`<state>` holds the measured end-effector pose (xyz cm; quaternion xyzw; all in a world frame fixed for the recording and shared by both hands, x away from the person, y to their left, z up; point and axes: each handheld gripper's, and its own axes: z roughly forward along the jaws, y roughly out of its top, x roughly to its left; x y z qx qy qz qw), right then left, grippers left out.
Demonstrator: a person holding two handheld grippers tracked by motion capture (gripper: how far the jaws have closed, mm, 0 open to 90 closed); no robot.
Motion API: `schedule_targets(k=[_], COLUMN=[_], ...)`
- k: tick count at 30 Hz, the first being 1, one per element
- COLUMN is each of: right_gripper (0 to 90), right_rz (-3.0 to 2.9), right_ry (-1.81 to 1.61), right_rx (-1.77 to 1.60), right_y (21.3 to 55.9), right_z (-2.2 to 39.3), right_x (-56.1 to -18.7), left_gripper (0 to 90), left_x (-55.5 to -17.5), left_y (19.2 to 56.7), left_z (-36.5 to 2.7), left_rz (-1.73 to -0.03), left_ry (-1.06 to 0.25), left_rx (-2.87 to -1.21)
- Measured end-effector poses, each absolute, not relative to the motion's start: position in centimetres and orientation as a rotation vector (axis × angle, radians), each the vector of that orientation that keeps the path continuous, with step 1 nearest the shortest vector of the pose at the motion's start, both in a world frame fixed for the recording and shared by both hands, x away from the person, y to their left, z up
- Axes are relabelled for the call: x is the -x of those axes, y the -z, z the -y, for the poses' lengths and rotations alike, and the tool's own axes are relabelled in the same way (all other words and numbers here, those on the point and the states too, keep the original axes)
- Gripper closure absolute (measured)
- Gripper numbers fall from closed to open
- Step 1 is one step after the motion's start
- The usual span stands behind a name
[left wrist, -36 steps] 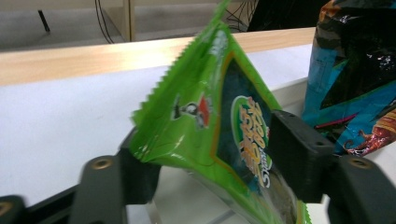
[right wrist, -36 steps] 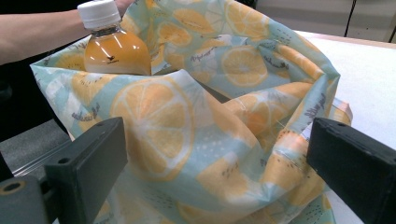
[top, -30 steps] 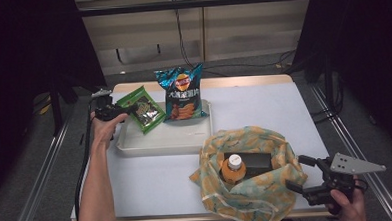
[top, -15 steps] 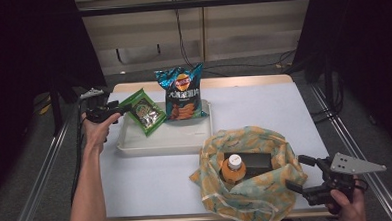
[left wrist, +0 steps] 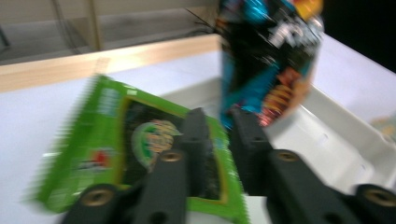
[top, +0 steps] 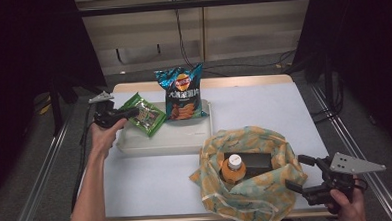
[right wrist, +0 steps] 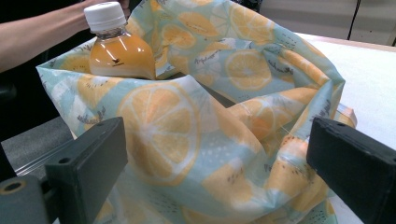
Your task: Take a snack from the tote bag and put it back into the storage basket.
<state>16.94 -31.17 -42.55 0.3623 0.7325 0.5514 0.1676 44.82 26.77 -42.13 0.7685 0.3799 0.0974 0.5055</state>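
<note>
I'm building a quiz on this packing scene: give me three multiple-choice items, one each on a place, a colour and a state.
1. Where does the orange drink bottle stand?
A. in the fruit-print bag
B. on the white tray
C. on the floor

2. What colour is the snack packet at the left claw?
A. red
B. green
C. white

3. How are the right claw's jaws?
A. shut on the bottle
B. shut on the bag
C. open

Answers: 1 A, its cap rises among the bag's folds. 2 B, the right gripper view aside, both views show green. 3 C, jaws stand wide apart.
</note>
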Motion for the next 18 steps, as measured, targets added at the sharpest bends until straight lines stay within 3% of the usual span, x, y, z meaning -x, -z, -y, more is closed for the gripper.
schedule_targets(k=[18], right_gripper=[4.7], right_rz=[-2.094], right_ry=[-1.565], right_rx=[-1.027], right_y=[42.7], right_z=[31.0], right_x=[-17.2], left_gripper=[90.0], left_x=[-44.7], left_y=[45.4], left_z=[-22.8], left_rz=[-0.907], left_ry=[-0.101], left_rx=[-2.135])
